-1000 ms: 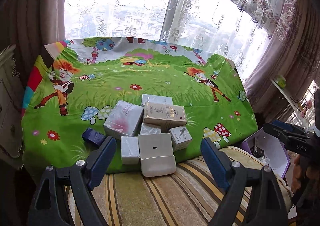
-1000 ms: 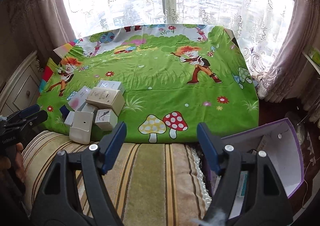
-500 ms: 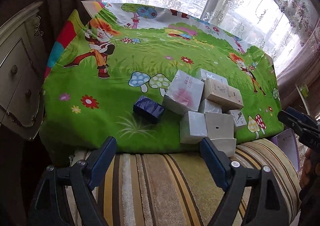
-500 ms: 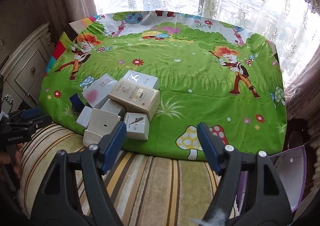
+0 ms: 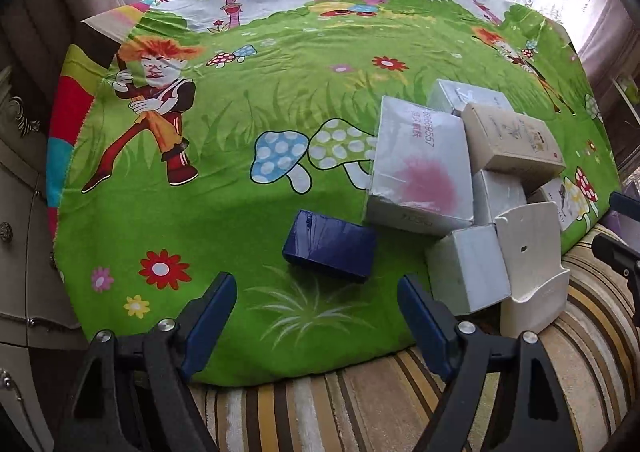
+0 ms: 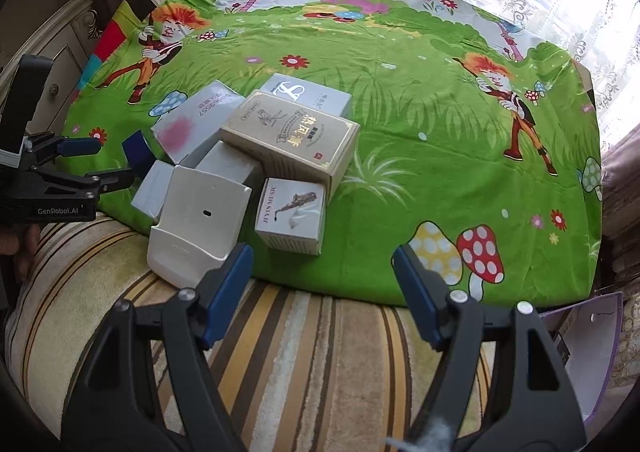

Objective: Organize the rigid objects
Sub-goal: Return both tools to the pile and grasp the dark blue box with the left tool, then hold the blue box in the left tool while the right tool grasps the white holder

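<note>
Both grippers, left (image 5: 316, 302) and right (image 6: 322, 272), hang with jaws apart and empty, the left's just narrowing, above a cluster of boxes (image 6: 288, 132) on a green cartoon cloth (image 5: 240, 100); blue box (image 5: 330, 246) nearest the left.

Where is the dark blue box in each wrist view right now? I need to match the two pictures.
Left wrist view: the dark blue box lies low and centre on the green cloth, just beyond the open left tool.
Right wrist view: only a corner of it shows at left, behind the white boxes.
Shared landmark: the white box with the pink blotch, right beside it.
</note>
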Available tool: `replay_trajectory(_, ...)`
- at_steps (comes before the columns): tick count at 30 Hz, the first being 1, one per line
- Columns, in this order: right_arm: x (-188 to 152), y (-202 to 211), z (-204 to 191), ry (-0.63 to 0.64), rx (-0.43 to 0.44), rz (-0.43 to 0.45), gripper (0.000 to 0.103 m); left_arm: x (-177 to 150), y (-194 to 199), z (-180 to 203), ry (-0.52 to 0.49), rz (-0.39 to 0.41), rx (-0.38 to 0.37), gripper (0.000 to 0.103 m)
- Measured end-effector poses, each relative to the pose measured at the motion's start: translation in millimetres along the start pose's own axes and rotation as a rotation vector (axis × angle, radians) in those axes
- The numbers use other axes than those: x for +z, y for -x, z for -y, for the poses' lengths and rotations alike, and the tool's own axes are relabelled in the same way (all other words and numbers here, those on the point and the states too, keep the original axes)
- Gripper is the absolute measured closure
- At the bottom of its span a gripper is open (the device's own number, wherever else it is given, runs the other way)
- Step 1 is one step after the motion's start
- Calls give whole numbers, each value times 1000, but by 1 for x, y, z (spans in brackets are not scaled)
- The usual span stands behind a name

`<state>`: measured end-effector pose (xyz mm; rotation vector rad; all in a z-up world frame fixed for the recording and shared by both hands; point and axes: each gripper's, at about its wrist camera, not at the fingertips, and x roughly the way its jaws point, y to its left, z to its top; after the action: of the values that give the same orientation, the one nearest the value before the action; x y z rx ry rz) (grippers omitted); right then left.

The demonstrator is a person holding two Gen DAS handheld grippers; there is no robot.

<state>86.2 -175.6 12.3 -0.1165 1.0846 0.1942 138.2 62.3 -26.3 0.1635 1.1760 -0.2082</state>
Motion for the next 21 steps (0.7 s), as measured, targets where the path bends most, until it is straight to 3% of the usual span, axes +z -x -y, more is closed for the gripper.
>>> replay_trajectory(6, -1, 1, -19, 13, 104, -39, 27, 10, -17, 0, -57, -25, 19, 20)
replay_trajectory(8, -1, -2, -28, 28, 114, -59, 23, 13, -23, 1, -70, -38, 11, 20)
replay_trajectory(16, 3, -13, -49, 5, 127, -121, 18, 17, -29, 2, -89, -24, -62, 38)
replay_trajectory(18, 4, -14, -53, -9, 130, -131, 17, 17, -26, 1, -82, -16, -65, 50)
replay_trajectory(21, 8, -16, -59, -35, 129, -149, 16, 12, -22, -2, -40, -16, -75, 50)
